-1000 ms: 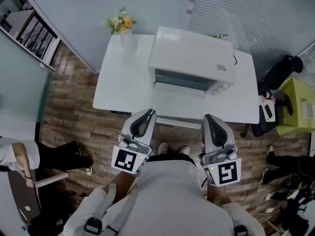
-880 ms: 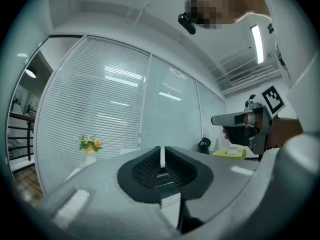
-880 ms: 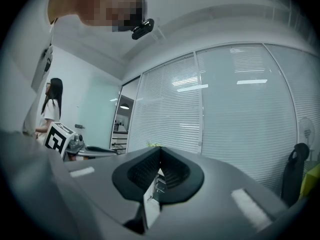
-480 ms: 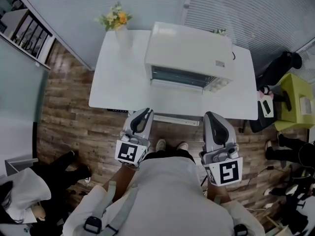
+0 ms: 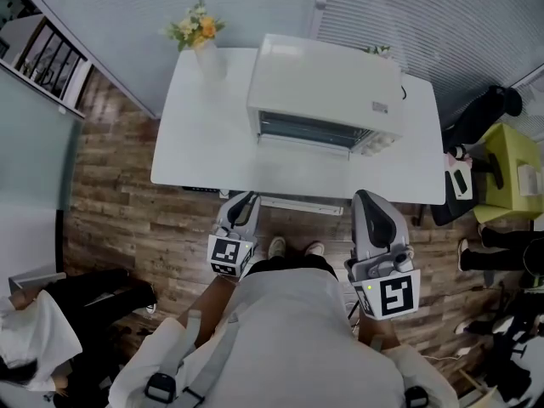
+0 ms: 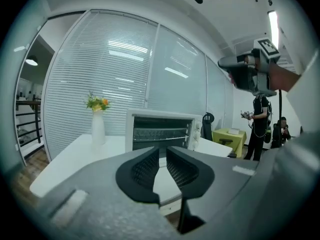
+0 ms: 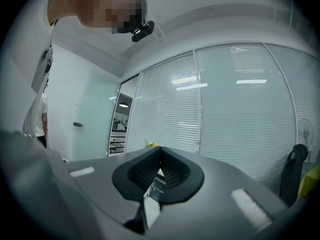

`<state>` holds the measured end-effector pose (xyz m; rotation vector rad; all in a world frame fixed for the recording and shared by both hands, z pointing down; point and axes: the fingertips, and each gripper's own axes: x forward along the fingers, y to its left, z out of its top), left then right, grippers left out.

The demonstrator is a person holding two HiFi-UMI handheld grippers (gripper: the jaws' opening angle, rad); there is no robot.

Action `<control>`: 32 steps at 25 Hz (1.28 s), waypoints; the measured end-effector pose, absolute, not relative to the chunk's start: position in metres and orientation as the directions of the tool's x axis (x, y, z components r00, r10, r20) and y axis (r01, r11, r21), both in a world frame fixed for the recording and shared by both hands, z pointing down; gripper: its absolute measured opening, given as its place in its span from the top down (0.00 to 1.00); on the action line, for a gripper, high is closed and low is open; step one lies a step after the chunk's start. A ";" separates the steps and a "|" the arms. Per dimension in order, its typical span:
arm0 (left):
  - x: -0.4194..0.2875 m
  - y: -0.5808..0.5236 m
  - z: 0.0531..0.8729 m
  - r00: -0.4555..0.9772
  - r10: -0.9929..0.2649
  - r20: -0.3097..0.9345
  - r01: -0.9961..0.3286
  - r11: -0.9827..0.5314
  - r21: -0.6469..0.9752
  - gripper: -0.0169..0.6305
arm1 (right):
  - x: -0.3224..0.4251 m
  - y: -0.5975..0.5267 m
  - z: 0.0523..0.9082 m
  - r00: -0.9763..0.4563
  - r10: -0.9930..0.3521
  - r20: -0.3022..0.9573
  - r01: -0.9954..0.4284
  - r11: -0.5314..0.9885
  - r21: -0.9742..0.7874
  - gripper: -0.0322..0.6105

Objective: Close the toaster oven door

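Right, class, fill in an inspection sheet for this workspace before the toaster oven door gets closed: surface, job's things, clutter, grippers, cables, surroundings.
Surface: white table.
Job's things: toaster oven towards the table's back; its door folded down, open.
Clutter: vase of flowers at the back left corner.
Grippers: left gripper narrowly open, right gripper shut; both empty, short of the table.
Cables: dark cable behind the oven's right end.
Surroundings: wood floor, blinds, yellow-green side table.

Vase [image 5: 210, 58] left of oven [image 5: 327, 83], apparently apart
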<state>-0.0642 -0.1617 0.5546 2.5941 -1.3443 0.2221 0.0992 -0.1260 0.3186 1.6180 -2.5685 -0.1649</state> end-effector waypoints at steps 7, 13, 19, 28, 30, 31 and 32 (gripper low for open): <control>-0.067 -0.150 0.616 0.567 -0.759 0.319 -0.821 -0.551 0.149 0.88 | 0.100 -0.124 0.320 -0.432 -0.901 0.036 -0.890 0.432 0.146 0.94; -0.075 -0.144 0.660 0.551 -0.740 0.386 -0.830 -0.535 0.160 0.88 | 0.096 -0.124 0.325 -0.435 -0.899 0.043 -0.888 0.436 0.144 0.94; -0.075 -0.136 0.689 0.542 -0.706 0.455 -0.834 -0.518 0.189 0.86 | 0.095 -0.122 0.327 -0.434 -0.900 0.050 -0.889 0.436 0.142 0.94; -0.076 -0.128 0.740 0.525 -0.668 0.528 -0.845 -0.484 0.228 0.86 | 0.096 -0.116 0.329 -0.425 -0.903 0.058 -0.892 0.429 0.144 0.94; -0.076 -0.129 0.750 0.519 -0.665 0.537 -0.849 -0.475 0.232 0.86 | 0.097 -0.116 0.330 -0.423 -0.904 0.061 -0.892 0.427 0.144 0.94; -0.075 -0.129 0.755 0.516 -0.662 0.543 -0.850 -0.472 0.232 0.86 | 0.098 -0.116 0.331 -0.422 -0.904 0.062 -0.893 0.427 0.144 0.94; -0.074 -0.129 0.759 0.515 -0.657 0.550 -0.851 -0.470 0.235 0.85 | 0.098 -0.115 0.331 -0.422 -0.905 0.063 -0.893 0.426 0.144 0.94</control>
